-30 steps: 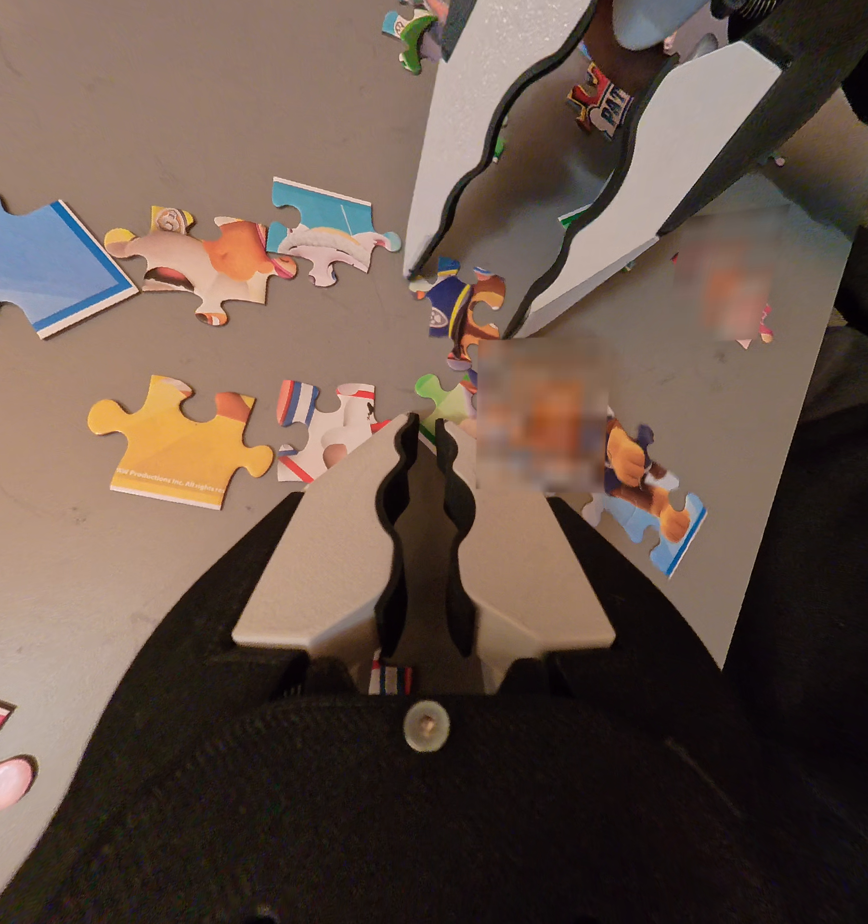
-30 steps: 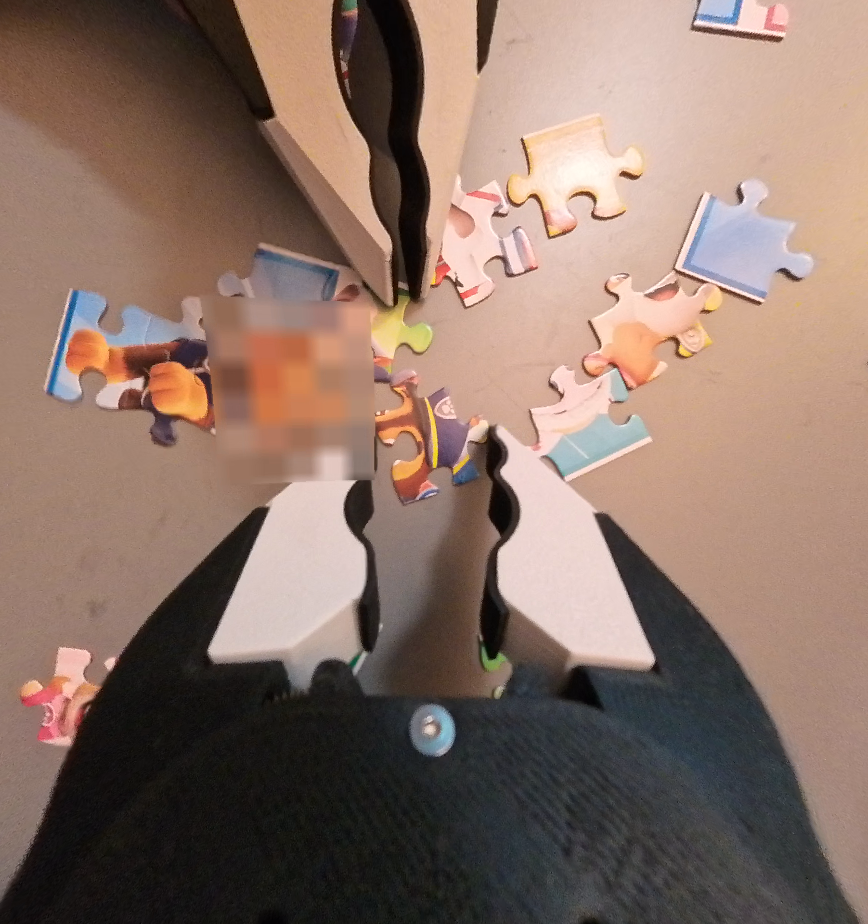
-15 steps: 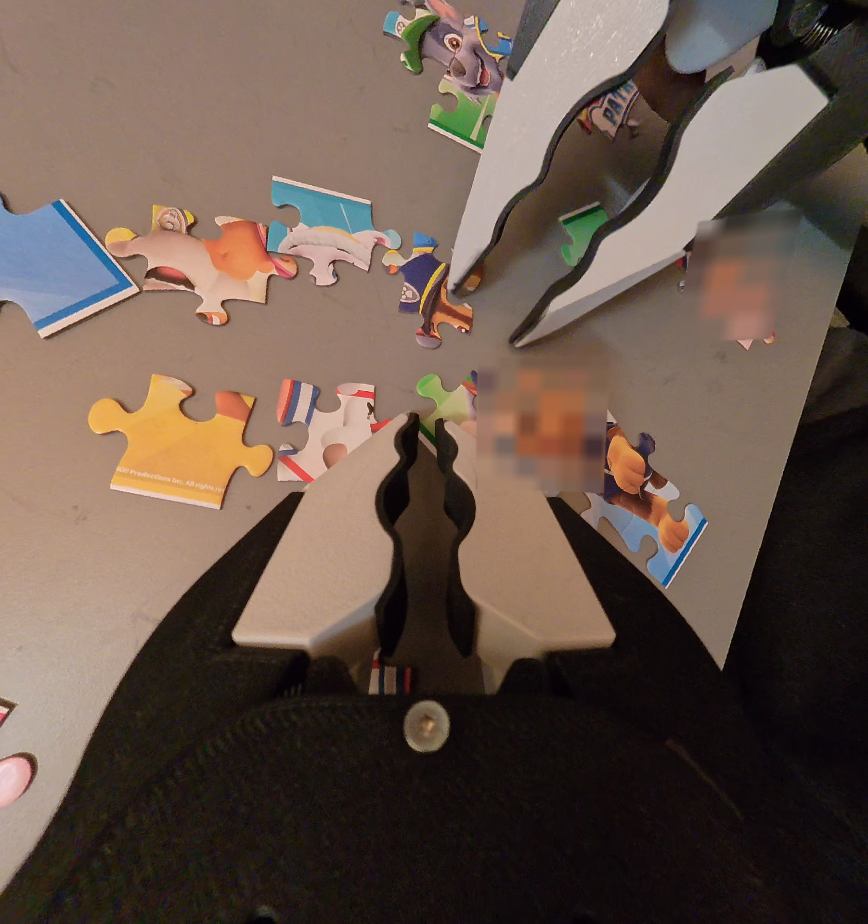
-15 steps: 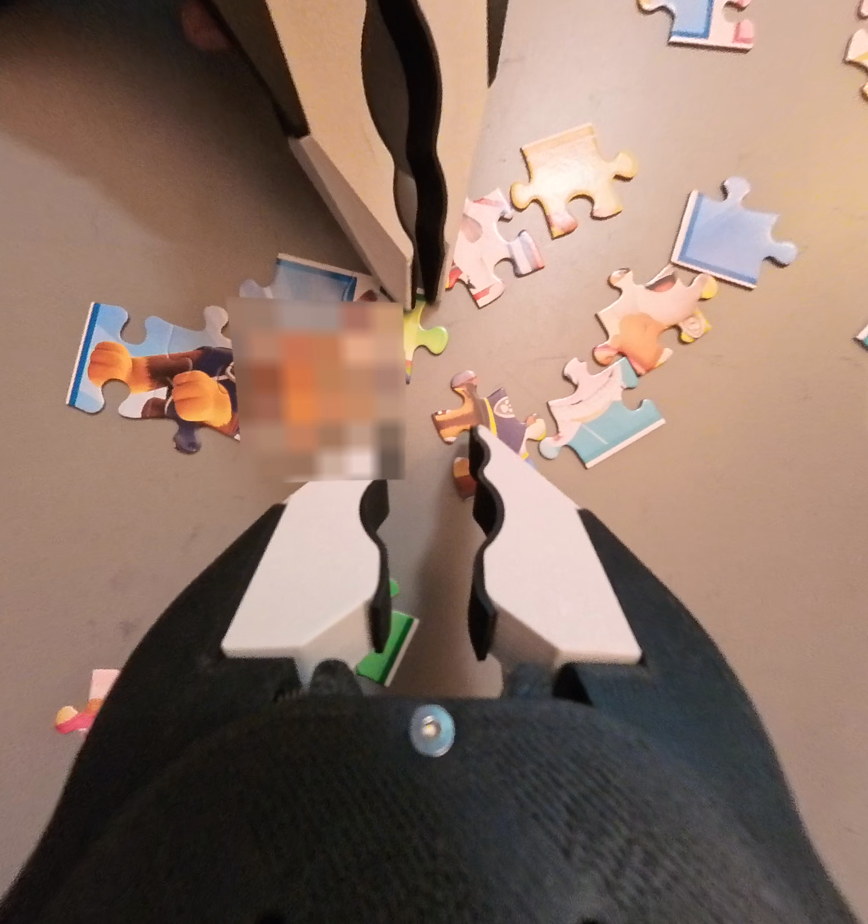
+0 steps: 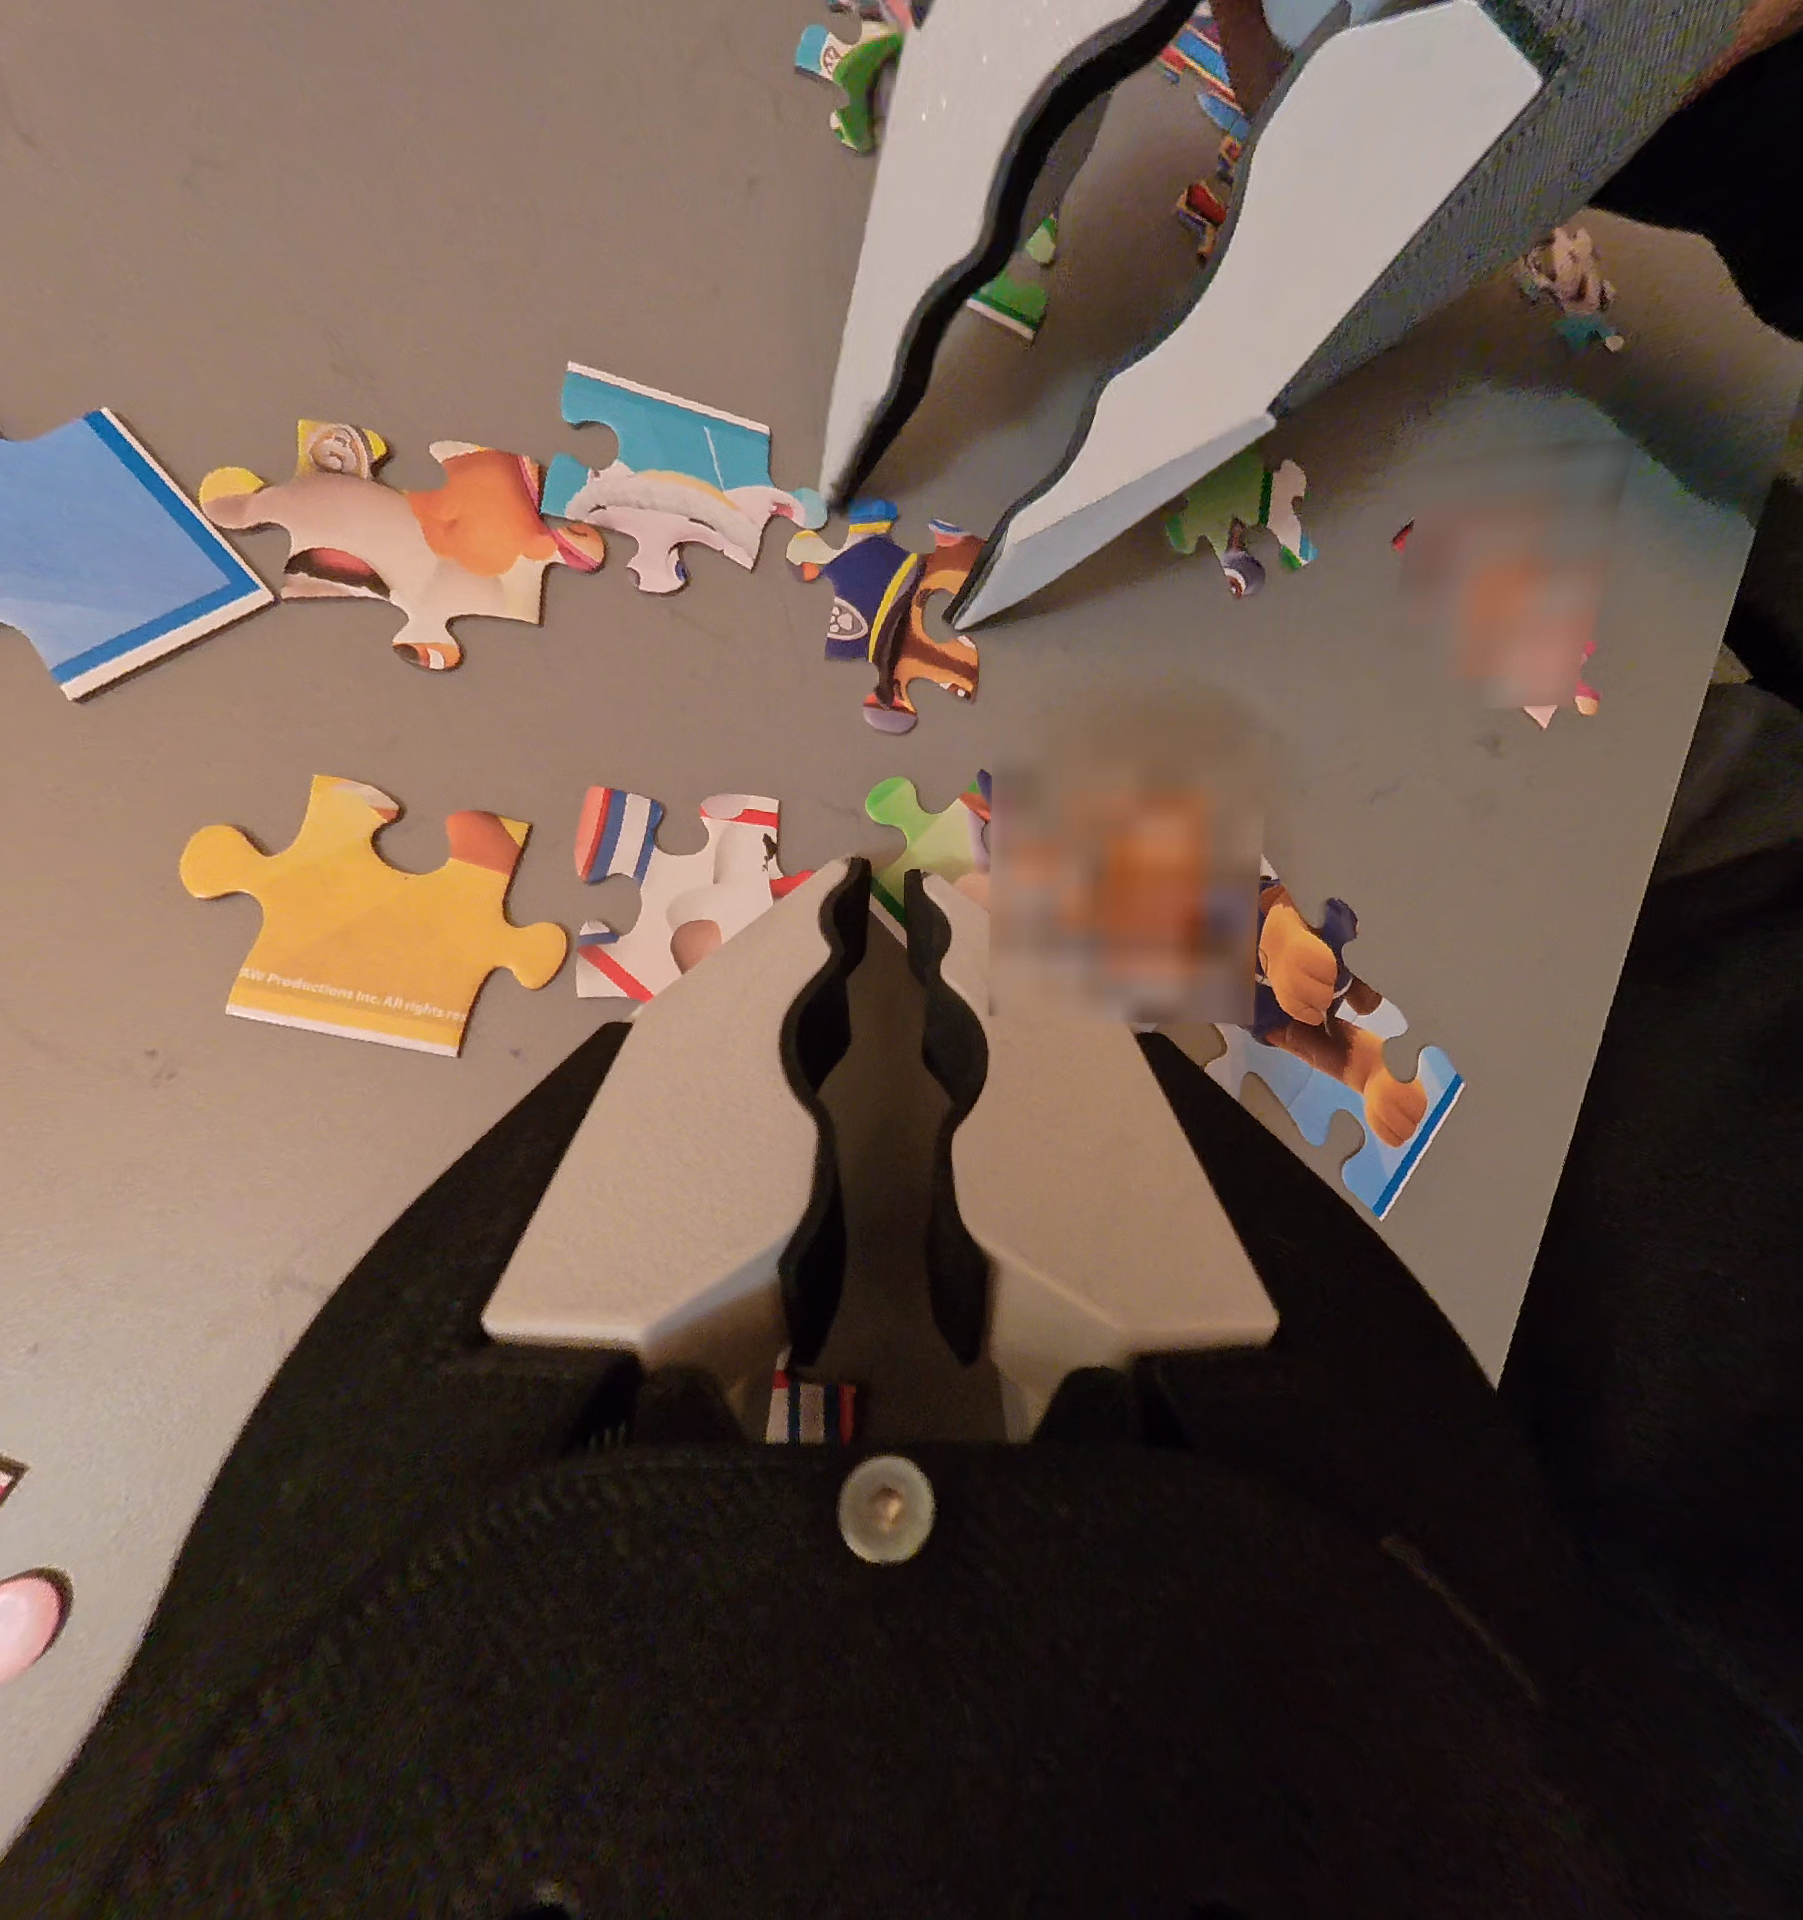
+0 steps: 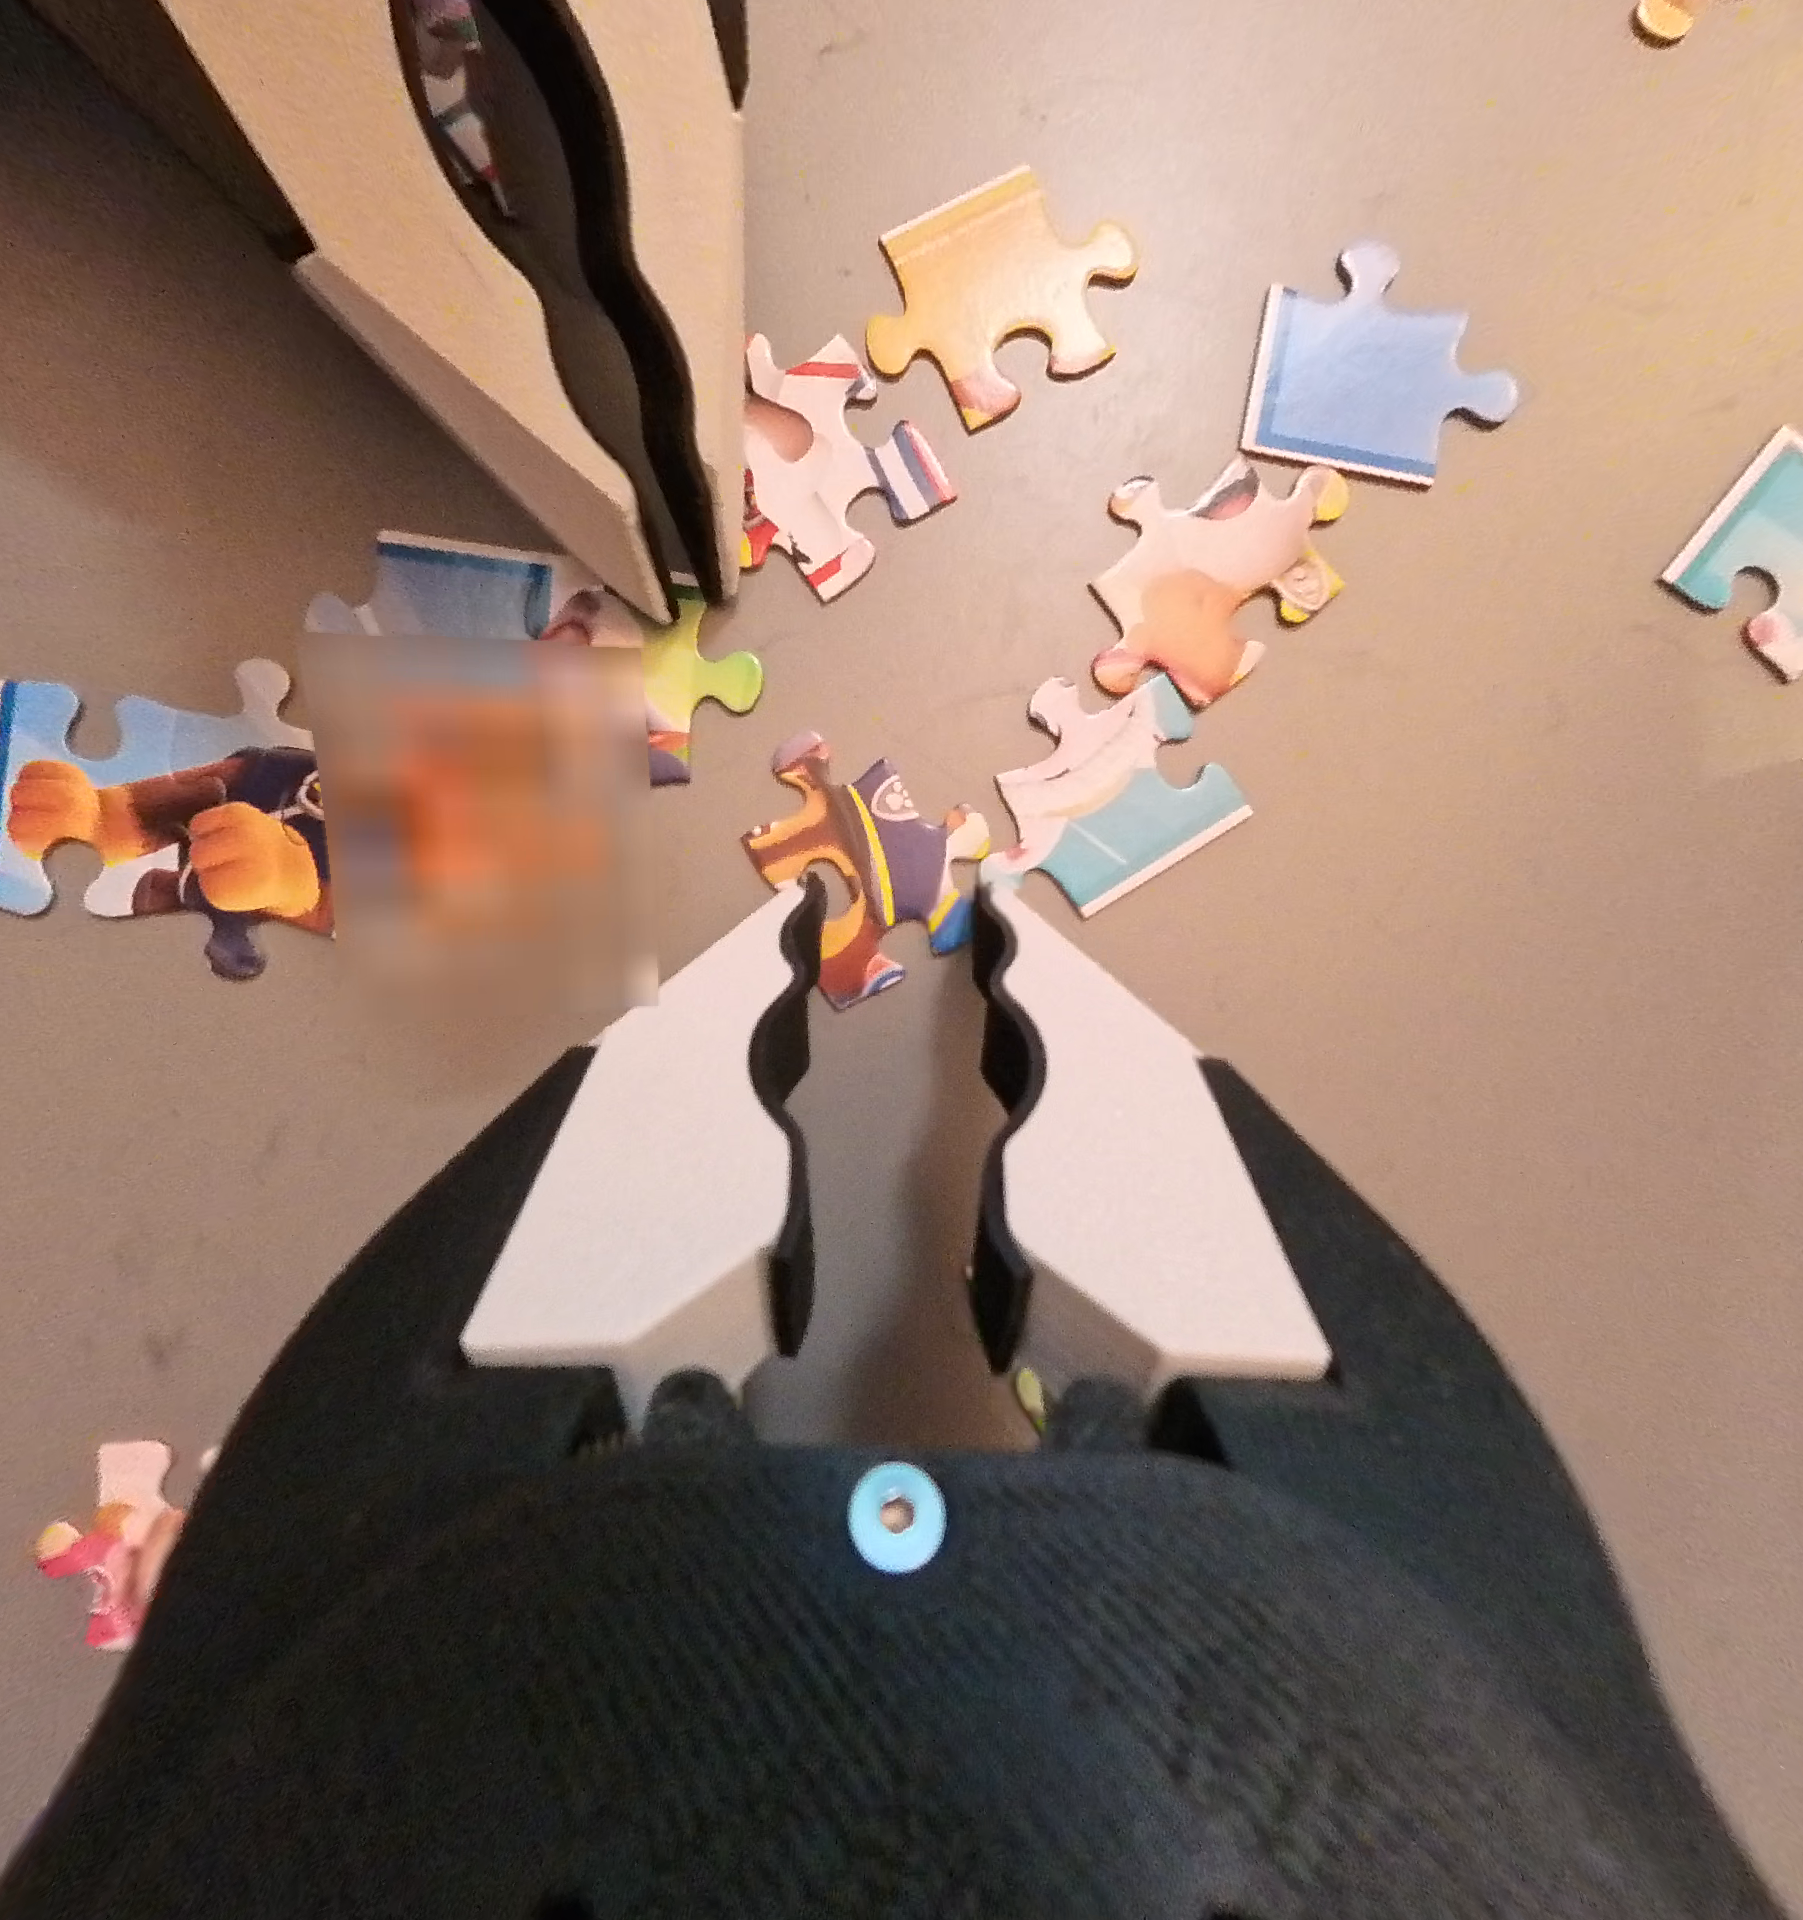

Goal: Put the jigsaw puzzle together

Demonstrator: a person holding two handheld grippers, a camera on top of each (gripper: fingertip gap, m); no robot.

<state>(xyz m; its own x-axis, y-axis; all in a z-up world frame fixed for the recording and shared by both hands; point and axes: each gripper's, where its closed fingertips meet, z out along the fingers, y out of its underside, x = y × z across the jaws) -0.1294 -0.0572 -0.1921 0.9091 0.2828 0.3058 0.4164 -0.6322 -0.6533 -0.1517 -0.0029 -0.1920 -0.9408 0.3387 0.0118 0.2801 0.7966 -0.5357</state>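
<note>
LEFT WRIST VIEW
Writing: the yellow puzzle piece (image 5: 357, 925) carries a line of small white print along its lower edge; a paw badge sits on the navy puzzle piece (image 5: 892, 613).
Left gripper (image 5: 884, 883): fingers almost together, only a thin slit between the tips, nothing clamped; tips low over the edge of the green puzzle piece (image 5: 918, 831), with the red-white-blue striped piece (image 5: 668, 894) just beside.
Right gripper (image 5: 902, 561): comes in from the top, fingers apart, tips down on either side of the navy puzzle piece.
Around: blue corner piece (image 5: 55, 540), orange-and-white piece (image 5: 409, 540) and teal piece (image 5: 668, 478) in a row on the grey bench (image 5: 253, 208).

RIGHT WRIST VIEW
Right gripper (image 6: 895, 899): fingers apart; the navy puzzle piece (image 6: 866, 842) lies flat on the bench between the tips; whether the pads press on it I cannot tell.
Nearby: teal piece (image 6: 1136, 821) touching the right fingertip; the green puzzle piece (image 6: 705, 675) under the left gripper (image 6: 694, 592), whose fingers stand nearly together.
Further off: yellow puzzle piece (image 6: 990, 301), blue corner piece (image 6: 1364, 384).
</note>
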